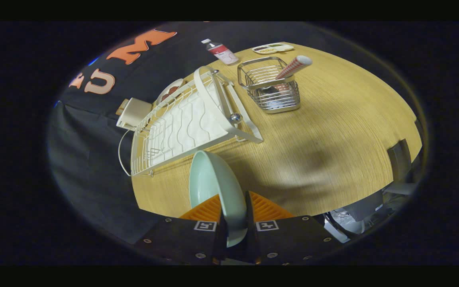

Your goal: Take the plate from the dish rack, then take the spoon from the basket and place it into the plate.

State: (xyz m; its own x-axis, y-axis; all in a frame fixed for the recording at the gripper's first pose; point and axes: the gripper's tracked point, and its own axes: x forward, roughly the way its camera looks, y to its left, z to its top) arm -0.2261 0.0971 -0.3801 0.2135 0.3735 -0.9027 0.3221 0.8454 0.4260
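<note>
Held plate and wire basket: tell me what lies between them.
Bare wooden table in the gripper view; the plate sits in the gripper, the basket beyond.

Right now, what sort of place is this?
Likely a staged kitchen-task booth: a white dish rack and a wire basket on a wooden table, black cloth wall behind. The gripper grips a pale plate.

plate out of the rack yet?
Out. Pale green plate is clamped on edge in the tool, clear of the white wire dish rack.
</note>
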